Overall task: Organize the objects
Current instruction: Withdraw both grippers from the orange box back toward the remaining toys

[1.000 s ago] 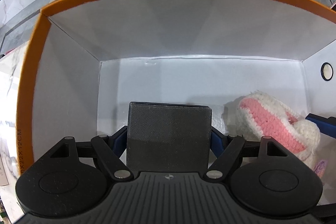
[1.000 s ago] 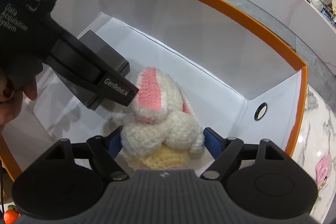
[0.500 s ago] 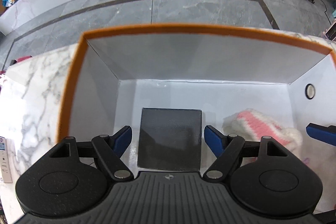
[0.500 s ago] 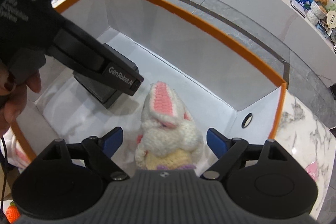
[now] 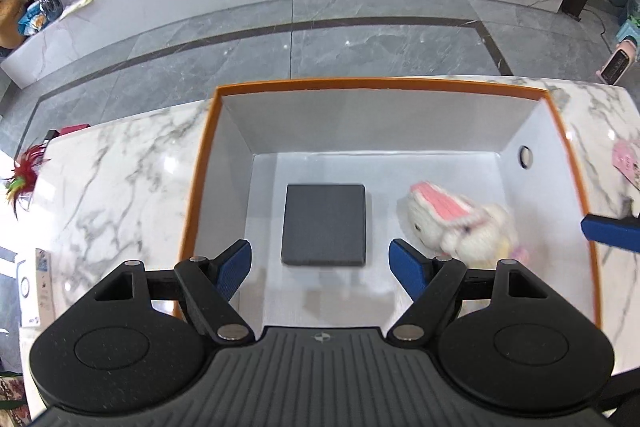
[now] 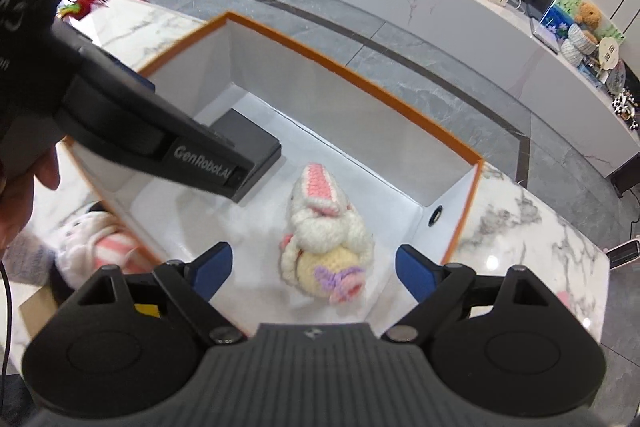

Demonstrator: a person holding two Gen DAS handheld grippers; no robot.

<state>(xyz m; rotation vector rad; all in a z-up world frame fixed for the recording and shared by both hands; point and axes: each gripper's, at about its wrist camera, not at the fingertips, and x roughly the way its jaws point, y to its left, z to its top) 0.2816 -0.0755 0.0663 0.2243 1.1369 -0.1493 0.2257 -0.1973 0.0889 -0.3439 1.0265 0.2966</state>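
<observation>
A white box with an orange rim [image 5: 376,83] stands on the marble table. On its floor lie a flat dark grey box [image 5: 324,225] at the left and a crocheted white and pink bunny [image 5: 460,223] at the right. My left gripper [image 5: 320,263] hangs open above the dark grey box, apart from it. In the right wrist view the bunny [image 6: 324,231] lies on the box floor below my right gripper [image 6: 314,263]. Its jaws are opening and its blue pads are clear of the toy. The left gripper's body [image 6: 160,143] partly covers the dark grey box [image 6: 256,143].
A white and pink plush toy [image 6: 96,239] lies outside the box's near wall, by a person's hand [image 6: 24,183]. A red feather toy [image 5: 24,171] and a white device [image 5: 40,283] sit on the table's left, a pink card [image 5: 628,163] on its right.
Both grippers have risen out of the box. The right jaws have spread off the bunny, which stays on the box floor. The dark grey box stays below the left gripper.
</observation>
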